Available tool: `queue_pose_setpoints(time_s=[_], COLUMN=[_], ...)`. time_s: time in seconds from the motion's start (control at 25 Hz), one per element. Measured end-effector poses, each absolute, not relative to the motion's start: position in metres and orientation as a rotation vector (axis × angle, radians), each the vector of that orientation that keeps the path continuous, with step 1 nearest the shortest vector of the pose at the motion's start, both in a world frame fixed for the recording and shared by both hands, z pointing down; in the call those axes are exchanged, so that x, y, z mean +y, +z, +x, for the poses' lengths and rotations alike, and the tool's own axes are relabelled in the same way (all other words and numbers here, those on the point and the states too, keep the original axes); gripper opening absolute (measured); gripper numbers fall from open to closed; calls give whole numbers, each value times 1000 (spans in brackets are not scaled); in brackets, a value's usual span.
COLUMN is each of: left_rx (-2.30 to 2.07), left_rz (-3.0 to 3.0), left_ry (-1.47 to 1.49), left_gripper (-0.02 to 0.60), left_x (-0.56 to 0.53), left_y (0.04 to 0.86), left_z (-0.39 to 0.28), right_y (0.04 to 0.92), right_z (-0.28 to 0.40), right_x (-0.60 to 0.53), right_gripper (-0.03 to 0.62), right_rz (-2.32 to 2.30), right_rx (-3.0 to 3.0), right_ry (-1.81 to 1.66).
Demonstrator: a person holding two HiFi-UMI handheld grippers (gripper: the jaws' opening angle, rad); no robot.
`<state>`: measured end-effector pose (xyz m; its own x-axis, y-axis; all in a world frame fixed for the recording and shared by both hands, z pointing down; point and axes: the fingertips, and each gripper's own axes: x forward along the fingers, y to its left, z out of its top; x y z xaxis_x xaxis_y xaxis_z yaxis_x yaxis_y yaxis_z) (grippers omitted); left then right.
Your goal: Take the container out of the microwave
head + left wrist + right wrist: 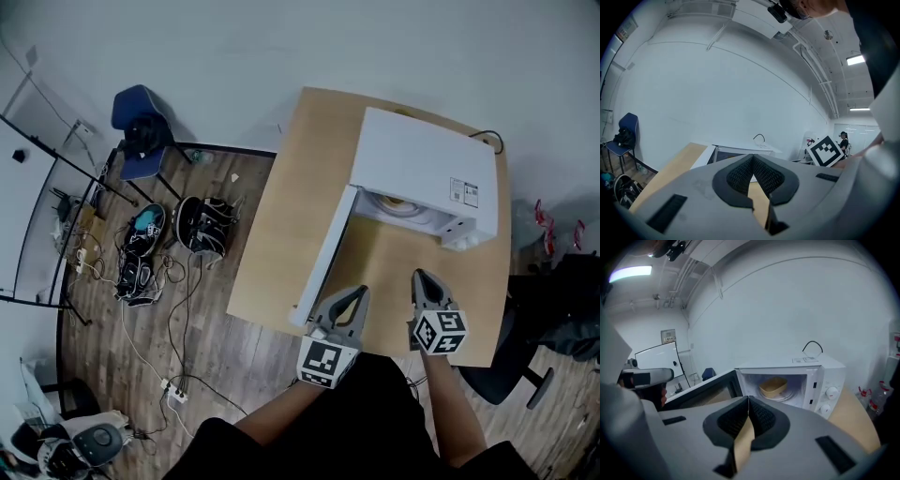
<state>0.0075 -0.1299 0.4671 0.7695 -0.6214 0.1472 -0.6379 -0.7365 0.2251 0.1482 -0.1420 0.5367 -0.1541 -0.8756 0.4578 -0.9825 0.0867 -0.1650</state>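
A white microwave (422, 169) stands on the wooden table (291, 216) with its door (323, 258) swung open to the left. In the right gripper view the tan container (772, 386) sits on the turntable inside the microwave (825, 376), behind the open door (705, 392). My left gripper (359, 292) is shut and holds nothing, close to the door's outer edge. My right gripper (421, 277) is also shut and holds nothing; it points at the cavity from in front, a short way off the container. The left gripper (753, 158) faces the microwave (740, 151) from the door side.
A blue chair (141, 131), shoes and bags (178, 230), cables and a power strip (173, 392) lie on the wood floor at left. A black office chair (525, 375) stands right of the table. The table's near edge (272, 323) is just below the grippers.
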Motion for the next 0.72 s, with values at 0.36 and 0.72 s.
queue_pose_setpoints(time_s=[0.36,0.72], left_rx=[-986,-1056], left_rz=[2692,2665], left_ry=[147,176], left_gripper=[11,11], left_x=[-166,-194], left_y=[483,497], left_z=[35,50], right_y=[577,623], right_z=[167,195], right_x=[-203,-257], right_gripper=[61,121], right_rz=[1864,1925], right_rx=[-2111,-2062], right_ry=[726,752])
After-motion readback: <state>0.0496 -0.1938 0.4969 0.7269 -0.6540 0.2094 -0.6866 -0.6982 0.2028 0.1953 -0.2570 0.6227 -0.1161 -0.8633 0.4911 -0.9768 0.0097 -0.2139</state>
